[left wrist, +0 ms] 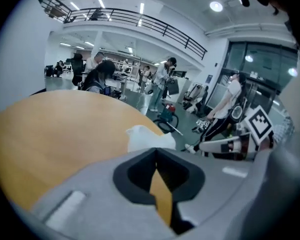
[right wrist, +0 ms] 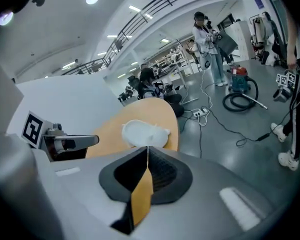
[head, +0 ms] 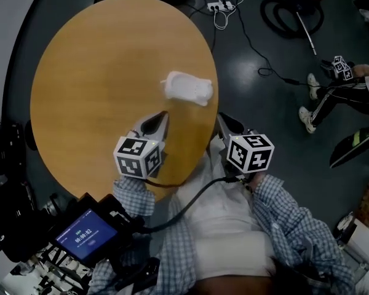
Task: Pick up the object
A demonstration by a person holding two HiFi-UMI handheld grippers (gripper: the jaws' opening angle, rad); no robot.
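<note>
The round table [head: 98,91] has a smooth, matt wood-look top, the white object [head: 186,88] looks like soft crumpled plastic, and the floor [head: 264,115] is glossy.

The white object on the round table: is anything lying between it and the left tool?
Nothing: only bare table separates the white object from the shut left tool, as the head view shows.

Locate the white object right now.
Head view: the white object lies on the table near its right edge, just ahead of the left tongs and right tongs.
</note>
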